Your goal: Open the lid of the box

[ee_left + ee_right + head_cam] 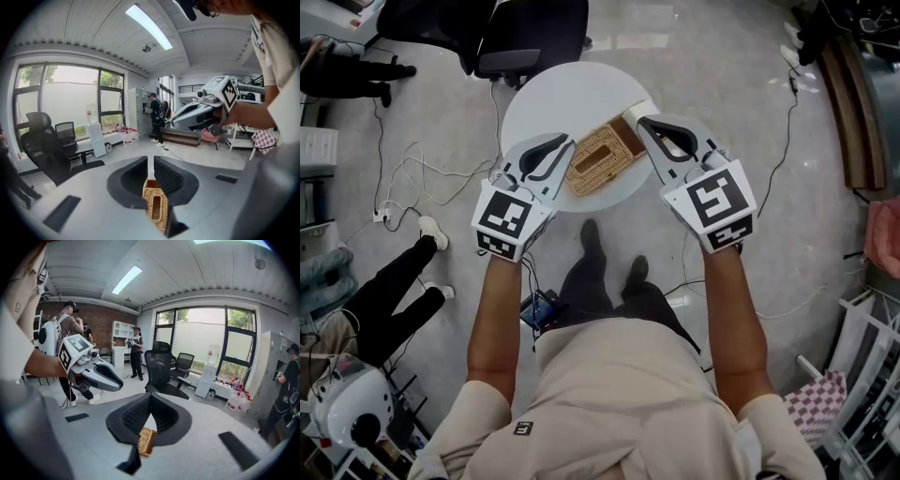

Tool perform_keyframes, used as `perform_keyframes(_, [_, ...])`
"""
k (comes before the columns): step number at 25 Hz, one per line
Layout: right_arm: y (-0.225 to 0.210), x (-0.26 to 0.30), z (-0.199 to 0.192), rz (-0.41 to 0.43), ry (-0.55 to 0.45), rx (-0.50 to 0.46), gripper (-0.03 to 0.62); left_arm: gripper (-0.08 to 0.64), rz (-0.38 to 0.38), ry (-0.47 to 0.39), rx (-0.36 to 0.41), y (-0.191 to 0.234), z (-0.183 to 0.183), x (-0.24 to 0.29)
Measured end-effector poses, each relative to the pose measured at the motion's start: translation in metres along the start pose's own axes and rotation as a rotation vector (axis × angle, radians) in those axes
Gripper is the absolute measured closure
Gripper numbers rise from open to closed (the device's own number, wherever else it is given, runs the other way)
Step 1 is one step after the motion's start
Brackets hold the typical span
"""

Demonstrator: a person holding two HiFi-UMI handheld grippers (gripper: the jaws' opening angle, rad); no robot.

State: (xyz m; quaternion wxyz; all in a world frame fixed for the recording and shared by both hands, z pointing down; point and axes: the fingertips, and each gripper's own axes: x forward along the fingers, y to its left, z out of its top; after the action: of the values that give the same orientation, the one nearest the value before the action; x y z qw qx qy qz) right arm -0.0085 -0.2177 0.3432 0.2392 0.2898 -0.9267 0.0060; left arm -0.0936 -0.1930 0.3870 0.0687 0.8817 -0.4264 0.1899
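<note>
A woven wicker box lies on a round white table, its lid down as far as I can tell. My left gripper hangs above the box's left end, jaws shut and empty. My right gripper hangs above the box's right end, also shut and empty. In the left gripper view the box shows below the closed jaws of the left gripper, and the right gripper floats beyond. In the right gripper view the box shows under the right gripper; the left gripper is opposite.
A black office chair stands behind the table. Cables trail over the floor at left, near a seated person's leg. The holder's own shoes are at the table's near edge. Other people stand in the room's background.
</note>
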Motion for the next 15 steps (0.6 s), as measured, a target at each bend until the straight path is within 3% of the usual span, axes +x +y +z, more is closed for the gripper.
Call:
perform_keyframes(9, [0.005, 0.016, -0.043, -0.002, 0.059, 0.04, 0.6, 0.537, -0.054, 0.078, -0.004, -0.012, -0.056, 0.029])
perform_keyframes(15, [0.01, 0.028, -0.068, 0.0, 0.092, 0.071, 0.6, 0.448, -0.101, 0.155, -0.025, -0.02, -0.098, 0.044])
